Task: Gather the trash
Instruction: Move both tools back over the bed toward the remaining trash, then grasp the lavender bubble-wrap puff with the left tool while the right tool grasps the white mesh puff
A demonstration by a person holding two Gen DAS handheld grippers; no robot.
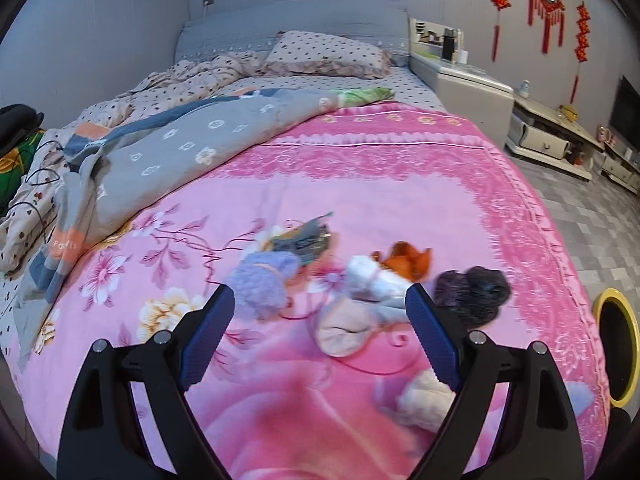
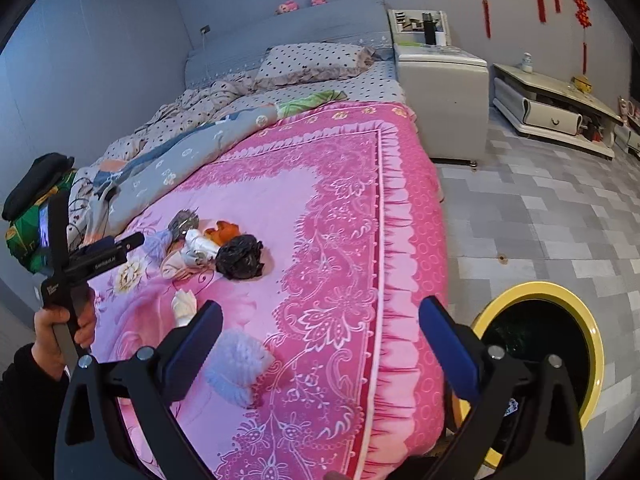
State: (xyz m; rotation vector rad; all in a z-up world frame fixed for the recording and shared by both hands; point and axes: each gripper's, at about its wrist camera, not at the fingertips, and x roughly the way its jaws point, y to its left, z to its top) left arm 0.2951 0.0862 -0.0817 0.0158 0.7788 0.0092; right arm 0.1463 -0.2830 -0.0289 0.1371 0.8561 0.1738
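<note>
Crumpled wrappers litter pink blanket.

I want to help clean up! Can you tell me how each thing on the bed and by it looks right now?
left gripper: open, empty, above the trash pile.
right gripper: open, empty.
black bag: crumpled, lying on the pink blanket.
orange scrap: crumpled, in the pile.
white wrapper: scrunched, in the pile.
blue tissue: crumpled, alone near the bed's edge.
yellow-rimmed bin: open, on the floor beside the bed.
drawer: pulled partly out.
</note>
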